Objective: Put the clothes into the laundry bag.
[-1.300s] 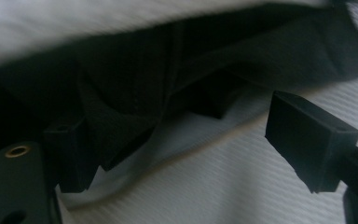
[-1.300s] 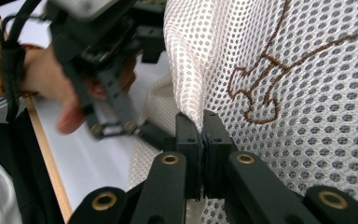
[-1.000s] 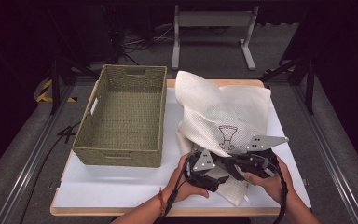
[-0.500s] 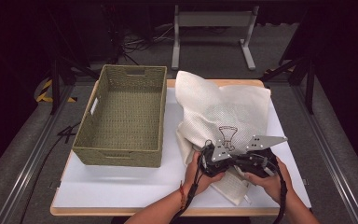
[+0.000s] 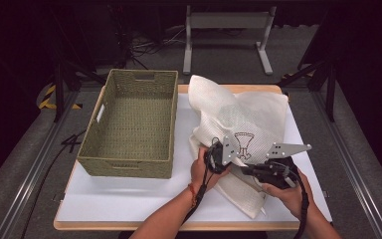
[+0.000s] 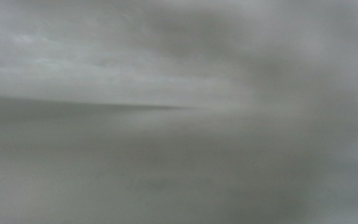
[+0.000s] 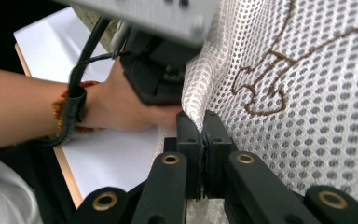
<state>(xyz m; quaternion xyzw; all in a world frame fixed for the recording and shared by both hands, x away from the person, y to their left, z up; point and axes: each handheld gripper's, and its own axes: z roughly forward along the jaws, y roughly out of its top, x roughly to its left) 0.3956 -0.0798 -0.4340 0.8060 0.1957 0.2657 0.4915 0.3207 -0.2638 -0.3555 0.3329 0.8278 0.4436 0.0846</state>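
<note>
Mesh laundry bag (image 5: pixel 243 124) lies crumpled on the bench (image 5: pixel 129 199), right of the wicker basket (image 5: pixel 132 129). Right tongs (image 7: pixel 201 140) clamp its near edge; left tongs (image 5: pixel 218 155), just closed, probably pinch adjacent mesh, ready to spread or fold.

Grey blur (image 6: pixel 179 112) fills the left gripper view; mesh cloth (image 5: pixel 248 117) hides the left gripper (image 5: pixel 231 160) fingertips.

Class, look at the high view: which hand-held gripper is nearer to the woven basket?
Left. The left hand-held gripper sits at the mesh cloth's near edge, just right of the woven basket. The right hand-held gripper is farther right, shut on the cloth.
</note>
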